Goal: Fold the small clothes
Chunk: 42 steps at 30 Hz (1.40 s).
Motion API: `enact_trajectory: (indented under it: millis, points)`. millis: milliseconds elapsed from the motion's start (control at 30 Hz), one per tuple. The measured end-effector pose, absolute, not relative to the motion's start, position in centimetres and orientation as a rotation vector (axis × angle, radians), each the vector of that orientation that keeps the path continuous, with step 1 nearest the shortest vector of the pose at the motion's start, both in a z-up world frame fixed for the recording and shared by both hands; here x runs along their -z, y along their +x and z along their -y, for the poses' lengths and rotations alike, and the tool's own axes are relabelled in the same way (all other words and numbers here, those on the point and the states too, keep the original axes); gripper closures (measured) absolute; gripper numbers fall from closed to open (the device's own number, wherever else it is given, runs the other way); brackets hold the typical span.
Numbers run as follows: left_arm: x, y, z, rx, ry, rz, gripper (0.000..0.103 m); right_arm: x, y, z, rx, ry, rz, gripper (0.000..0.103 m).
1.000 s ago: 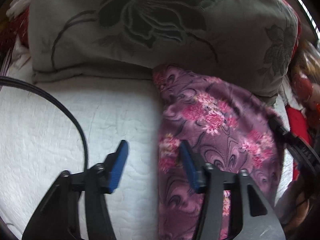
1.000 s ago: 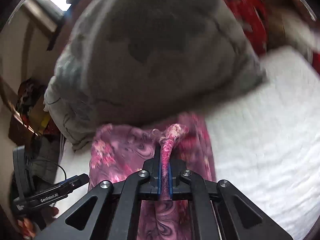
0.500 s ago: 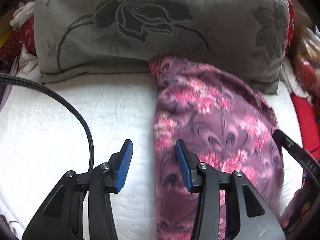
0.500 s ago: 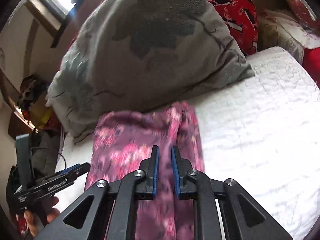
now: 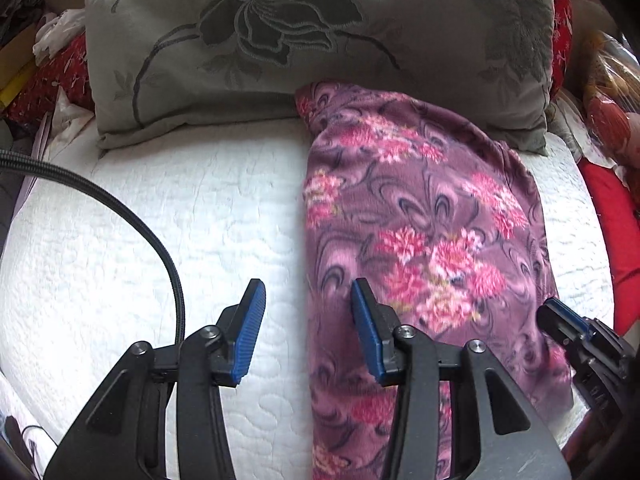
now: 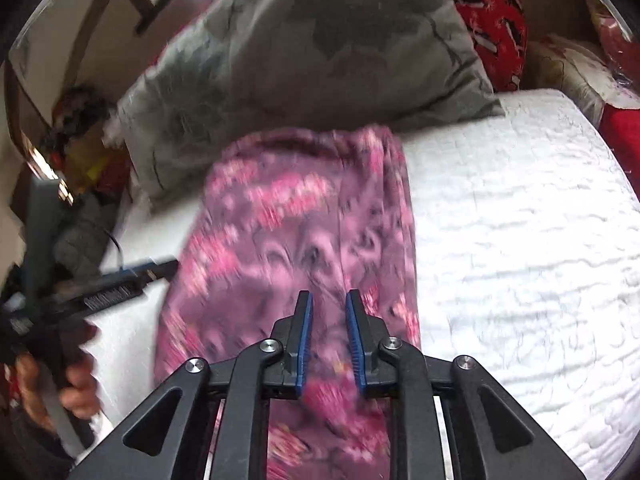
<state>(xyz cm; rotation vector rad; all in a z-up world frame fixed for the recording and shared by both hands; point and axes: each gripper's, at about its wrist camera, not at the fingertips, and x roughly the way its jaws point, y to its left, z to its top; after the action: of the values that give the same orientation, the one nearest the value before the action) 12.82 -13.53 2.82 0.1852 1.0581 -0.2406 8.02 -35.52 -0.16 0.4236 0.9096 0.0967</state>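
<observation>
A purple garment with pink flowers [image 5: 420,216] lies folded lengthwise on the white quilted bed [image 5: 160,220], its far end against a grey pillow. It also shows in the right wrist view [image 6: 288,232]. My left gripper [image 5: 306,312] is open and empty over the garment's left edge. My right gripper [image 6: 326,312] is open and empty above the garment's near part. Its tip shows in the left wrist view [image 5: 568,328] at the garment's right edge. The left gripper [image 6: 132,276] shows at the left of the right wrist view, held by a hand.
A large grey flowered pillow [image 5: 312,40] lies across the back of the bed, also in the right wrist view [image 6: 320,40]. Red patterned cushions [image 6: 488,12] and clutter sit behind and beside it. A black cable [image 5: 132,216] arcs over the quilt at left.
My right gripper has let go of the bunched cloth, opened and drawn back. The garment now lies flat. My left gripper has stayed open and pulled back a little.
</observation>
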Motion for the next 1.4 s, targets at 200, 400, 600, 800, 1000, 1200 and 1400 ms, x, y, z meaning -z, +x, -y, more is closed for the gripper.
enact_trajectory:
  millis: [200,400,600,800,1000,1200,1400]
  points:
    - [-2.9,10.7,13.2,0.239,0.222,-1.040,0.060,-1.0,5.9,35.6,-0.084,0.416,-0.894,0.081]
    - [-3.5,9.1,12.8,0.236,0.231,-1.039,0.060,-0.6,3.3,36.0,-0.044,0.380,-0.921,0.077]
    - [-3.8,7.8,12.4,0.246,0.229,-1.052,0.058,0.1,1.7,37.0,-0.028,0.458,-0.936,0.068]
    - [-1.4,6.8,10.7,0.258,0.191,-1.130,0.052,0.3,1.0,35.9,-0.085,0.420,-0.917,0.093]
    - [-1.4,7.3,8.4,0.297,0.095,-1.175,0.051,0.6,1.7,36.7,-0.061,0.441,-0.970,0.090]
    - [-3.1,11.4,8.2,0.299,-0.016,-1.183,0.049,-1.9,5.8,39.3,-0.041,0.634,-0.811,0.065]
    - [-2.3,15.1,10.2,0.349,-0.089,-1.240,0.047,1.6,12.9,38.6,0.003,0.678,-0.892,0.065]
